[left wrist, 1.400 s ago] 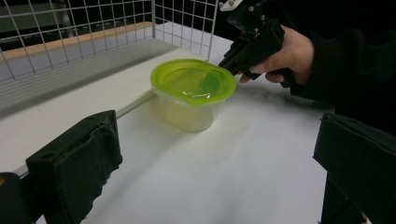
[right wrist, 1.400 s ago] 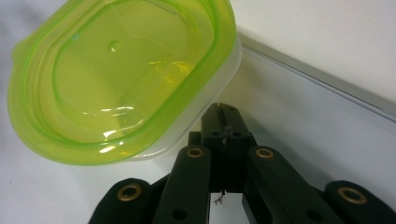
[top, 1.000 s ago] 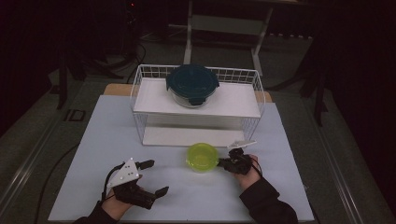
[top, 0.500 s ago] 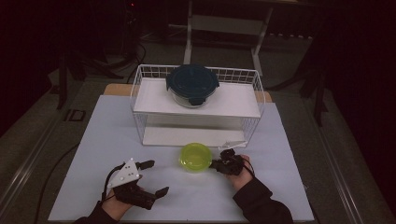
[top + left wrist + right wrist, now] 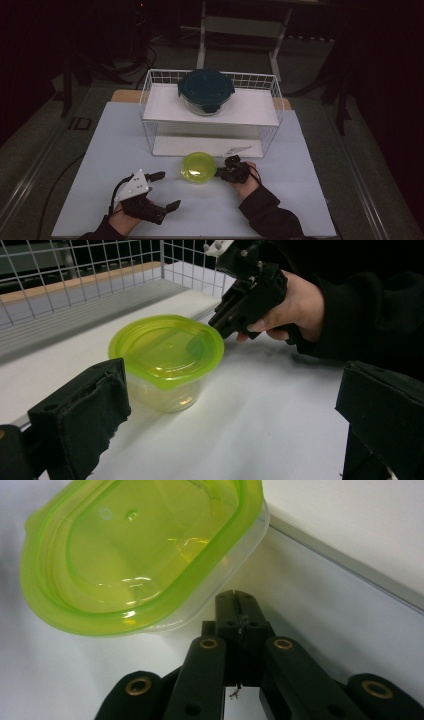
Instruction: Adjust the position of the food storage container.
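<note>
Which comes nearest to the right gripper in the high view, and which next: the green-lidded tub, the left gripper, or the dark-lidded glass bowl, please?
From the right gripper:
1. Green-lidded tub, right at its fingers, on its left.
2. Left gripper, lower left on the table.
3. Dark-lidded glass bowl, on the wire rack at the back.

The high view is dim, the room around the pale worktop (image 5: 310, 165) nearly black. Both gripper views are brighter, though soft. Glare spots sit on the green lid (image 5: 135, 555), and the near black pads (image 5: 80, 420) are blurred.
</note>
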The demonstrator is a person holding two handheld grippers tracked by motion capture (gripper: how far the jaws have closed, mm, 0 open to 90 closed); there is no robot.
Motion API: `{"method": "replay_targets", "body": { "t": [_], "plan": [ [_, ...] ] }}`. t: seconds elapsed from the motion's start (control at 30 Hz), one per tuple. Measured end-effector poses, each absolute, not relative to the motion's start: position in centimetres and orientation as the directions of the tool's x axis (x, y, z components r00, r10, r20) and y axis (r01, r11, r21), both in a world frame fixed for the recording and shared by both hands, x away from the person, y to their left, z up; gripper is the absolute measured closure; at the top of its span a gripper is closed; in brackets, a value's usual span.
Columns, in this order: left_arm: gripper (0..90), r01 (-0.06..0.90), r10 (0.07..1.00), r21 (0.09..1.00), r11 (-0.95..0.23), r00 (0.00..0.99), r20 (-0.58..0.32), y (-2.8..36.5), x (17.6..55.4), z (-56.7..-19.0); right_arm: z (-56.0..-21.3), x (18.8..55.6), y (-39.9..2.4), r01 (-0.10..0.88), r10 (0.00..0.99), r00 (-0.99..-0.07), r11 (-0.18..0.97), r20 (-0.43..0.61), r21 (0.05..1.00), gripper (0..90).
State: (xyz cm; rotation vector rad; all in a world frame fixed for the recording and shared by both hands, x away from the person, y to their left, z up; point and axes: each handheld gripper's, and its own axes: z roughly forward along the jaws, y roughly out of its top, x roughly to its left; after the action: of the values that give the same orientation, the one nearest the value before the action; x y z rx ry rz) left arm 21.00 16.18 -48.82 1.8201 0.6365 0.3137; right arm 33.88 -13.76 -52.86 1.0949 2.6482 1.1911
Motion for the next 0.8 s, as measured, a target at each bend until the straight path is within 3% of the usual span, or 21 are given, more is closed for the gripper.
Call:
{"method": "replay_targets", "body": {
  "t": [0.37, 0.7, 0.8],
  "plan": [
    [0.2, 0.267, 0.568, 0.936, -0.227, 0.818, -0.096, 16.2, 21.0, -48.8, -52.7, 33.9, -13.6, 0.58, 0.618, -0.753, 0.461, 0.226, 0.671, 89.6],
    [0.2, 0.266, 0.596, 0.933, -0.243, 0.8, -0.073, 16.1, 21.1, -48.8, -51.3, 32.8, -16.0, 0.562, 0.63, -0.75, 0.446, 0.201, 0.697, 82.5],
    [0.2, 0.289, 0.627, 0.925, -0.246, 0.776, -0.076, 16.2, 21.4, -48.6, -50.1, 31.8, -17.0, 0.547, 0.62, -0.756, 0.421, 0.211, 0.723, 71.7]
  ]
}}
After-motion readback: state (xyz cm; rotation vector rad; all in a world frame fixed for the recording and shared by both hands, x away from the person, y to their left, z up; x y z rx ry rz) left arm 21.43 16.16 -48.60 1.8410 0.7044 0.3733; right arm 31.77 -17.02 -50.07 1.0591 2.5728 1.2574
